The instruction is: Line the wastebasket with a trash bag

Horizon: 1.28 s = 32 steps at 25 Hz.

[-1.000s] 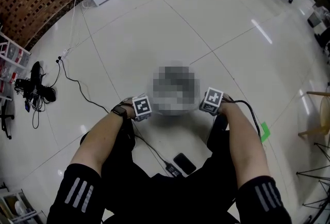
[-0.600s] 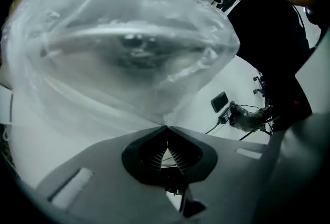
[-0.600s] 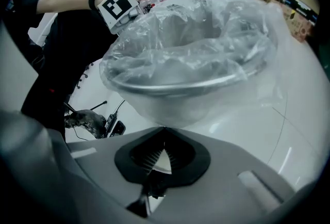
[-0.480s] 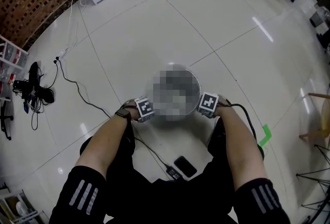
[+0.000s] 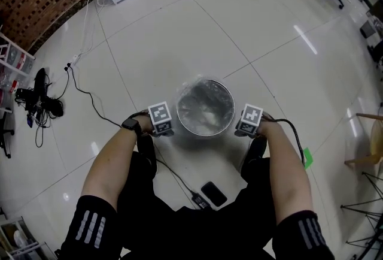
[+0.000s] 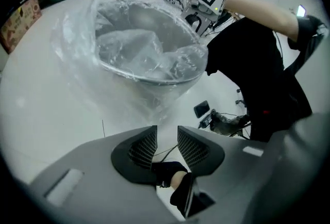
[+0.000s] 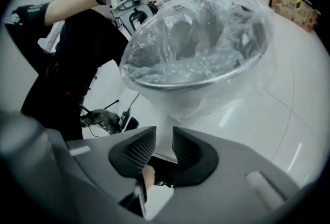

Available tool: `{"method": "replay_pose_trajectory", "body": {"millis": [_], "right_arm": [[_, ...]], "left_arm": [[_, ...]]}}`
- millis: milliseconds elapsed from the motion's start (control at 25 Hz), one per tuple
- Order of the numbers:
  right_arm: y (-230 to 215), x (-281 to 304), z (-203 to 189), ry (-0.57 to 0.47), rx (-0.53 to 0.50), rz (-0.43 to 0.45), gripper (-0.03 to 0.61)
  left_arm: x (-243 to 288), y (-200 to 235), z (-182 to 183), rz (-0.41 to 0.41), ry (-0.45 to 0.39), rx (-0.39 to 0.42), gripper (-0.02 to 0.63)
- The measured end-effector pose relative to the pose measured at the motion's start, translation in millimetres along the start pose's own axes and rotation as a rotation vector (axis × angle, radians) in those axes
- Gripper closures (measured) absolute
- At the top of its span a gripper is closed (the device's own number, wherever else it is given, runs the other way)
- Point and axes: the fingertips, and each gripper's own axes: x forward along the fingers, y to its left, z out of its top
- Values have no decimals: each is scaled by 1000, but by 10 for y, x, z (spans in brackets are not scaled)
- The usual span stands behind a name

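My left gripper (image 6: pixel 166 138) and right gripper (image 7: pixel 163 140), jaws on both just opened to a narrow gap, empty, flanking the wastebasket (image 6: pixel 150 79), clear trash bag (image 5: pixel 204 105) draped over its rim

Wastebasket (image 5: pixel 206 132) amid open floor (image 5: pixel 179 31)

L gripper (image 6: pixel 166 140) & R gripper (image 7: pixel 164 143) – jaws just opened, nothing btwn.

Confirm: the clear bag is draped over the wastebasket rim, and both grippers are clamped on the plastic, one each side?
Not clamped. Both gripper views show jaws apart, having just been opening, with nothing between them. The left gripper and right gripper flank the wastebasket; the clear bag is draped over its rim.
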Motion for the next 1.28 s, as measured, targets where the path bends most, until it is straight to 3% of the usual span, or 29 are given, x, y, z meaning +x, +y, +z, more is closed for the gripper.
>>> {"method": "replay_pose_trajectory", "body": {"millis": [120, 360, 480, 720, 880, 1040, 1280], "right_arm": [[-30, -200, -53, -25, 16, -24, 466], [-193, -613, 187, -170, 43, -118, 466], [-204, -660, 270, -184, 32, -130, 466], [-337, -654, 360, -190, 26, -161, 466], [-367, -564, 353, -185, 21, -153, 469], [-439, -574, 382, -193, 36, -157, 487], [-535, -609, 392, -207, 51, -206, 520]], "left_arm": [[-320, 16, 83, 15, -60, -10, 497], [-1118, 561, 608, 264, -357, -104, 511], [-1293, 685, 792, 333, -433, -113, 511], [-1188, 882, 991, 433, -387, -74, 518], [-1018, 935, 1056, 443, -350, -82, 518], [-1039, 1003, 1032, 457, -324, -69, 613], [-1247, 1156, 946, 508, -360, -103, 618]]}}
